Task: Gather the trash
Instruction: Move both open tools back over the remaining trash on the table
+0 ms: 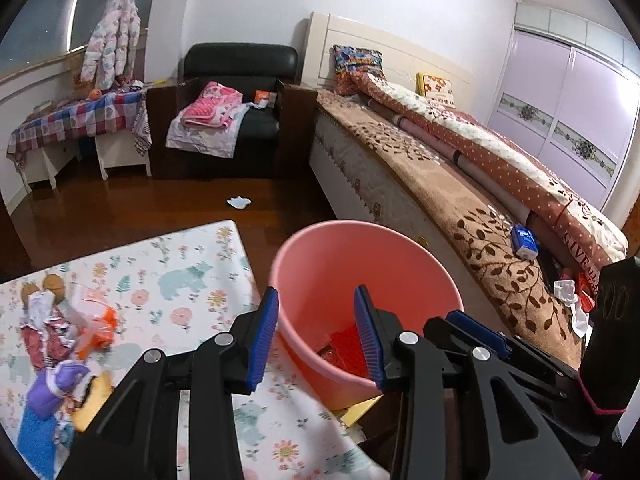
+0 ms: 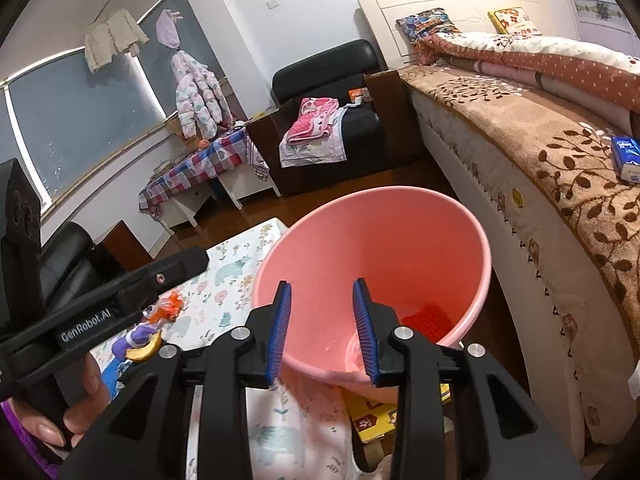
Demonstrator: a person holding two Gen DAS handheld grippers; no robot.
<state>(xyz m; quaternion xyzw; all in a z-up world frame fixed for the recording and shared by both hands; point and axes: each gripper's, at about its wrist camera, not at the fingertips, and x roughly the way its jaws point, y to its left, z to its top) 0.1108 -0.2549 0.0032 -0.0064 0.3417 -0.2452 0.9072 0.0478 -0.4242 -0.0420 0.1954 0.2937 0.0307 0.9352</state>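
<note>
Both your tools hang over the round pink plastic bin (image 1: 366, 300), which stands on the dark wooden floor between the bear-and-flower play mat (image 1: 192, 280) and the side of the bed (image 1: 400, 184). Your left tool (image 1: 316, 336) has its blue pads parted and nothing between them; your right tool (image 2: 326, 330) is likewise parted and empty, its pads straddling the near rim without pressing on it. A flat red piece of rubbish (image 1: 348, 344) already lies at the bottom of the bin, so this looks like the end of a drop-off, with both tools free.

The next step, as I judge it, is another pickup. The clearest candidate is the small crumpled white scrap (image 1: 239, 201) on the floor, well beyond the bin toward the black armchair (image 1: 236, 92). You would need to carry one tool over, lower it, and close on the scrap gently, since it looks thin and flat.
</note>
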